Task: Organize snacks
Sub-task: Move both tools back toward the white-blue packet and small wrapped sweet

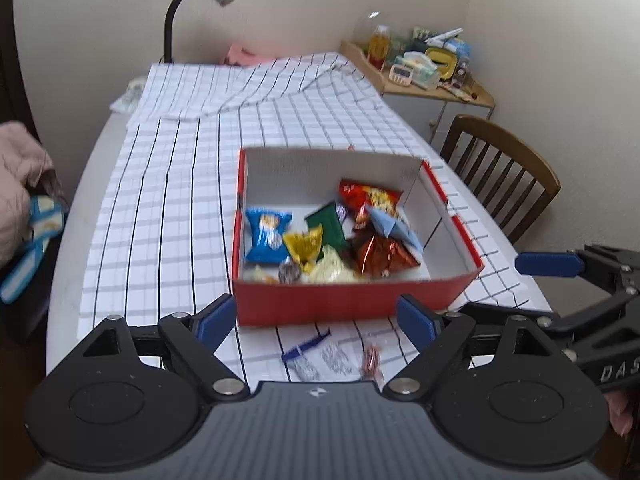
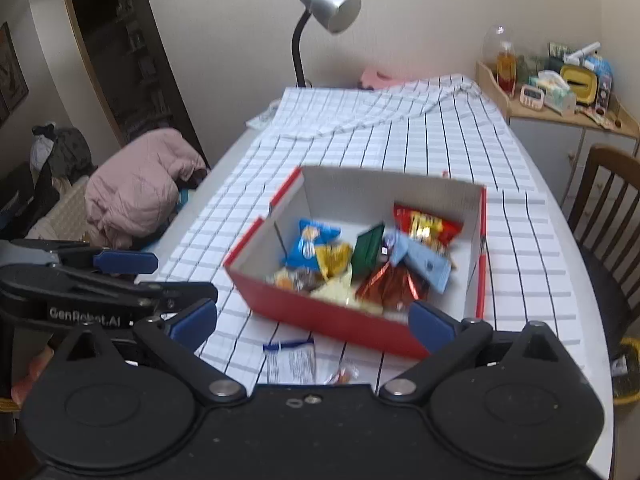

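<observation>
On the far left we see a pink quilted jacket point(image 2: 136, 184) heaped beside the table, and nearer us our left gripper point(image 1: 316, 322) hangs over the checked tablecloth point(image 1: 172, 184) with its blue pads point(image 1: 214, 322) spread wide and nothing between them. Just beyond those pads sits the red box point(image 1: 352, 300), open-topped, and inside it lie the snacks: a blue packet point(image 1: 266, 236) toward the left wall, a yellow one point(image 1: 304, 244) and a green one point(image 1: 328, 226) in the middle, a red bag point(image 1: 368, 196) at the back and a shiny brown-red bag point(image 1: 380, 256) toward the right. In front of the box, on the cloth, a few small wrappers point(image 1: 332, 360) lie loose; they are too blurred for us to say what they are. Our right gripper point(image 2: 312, 322) is likewise fully spread and empty, just short of the box's near wall. A wooden chair point(image 1: 504, 168) stands at the right edge of the table.
</observation>
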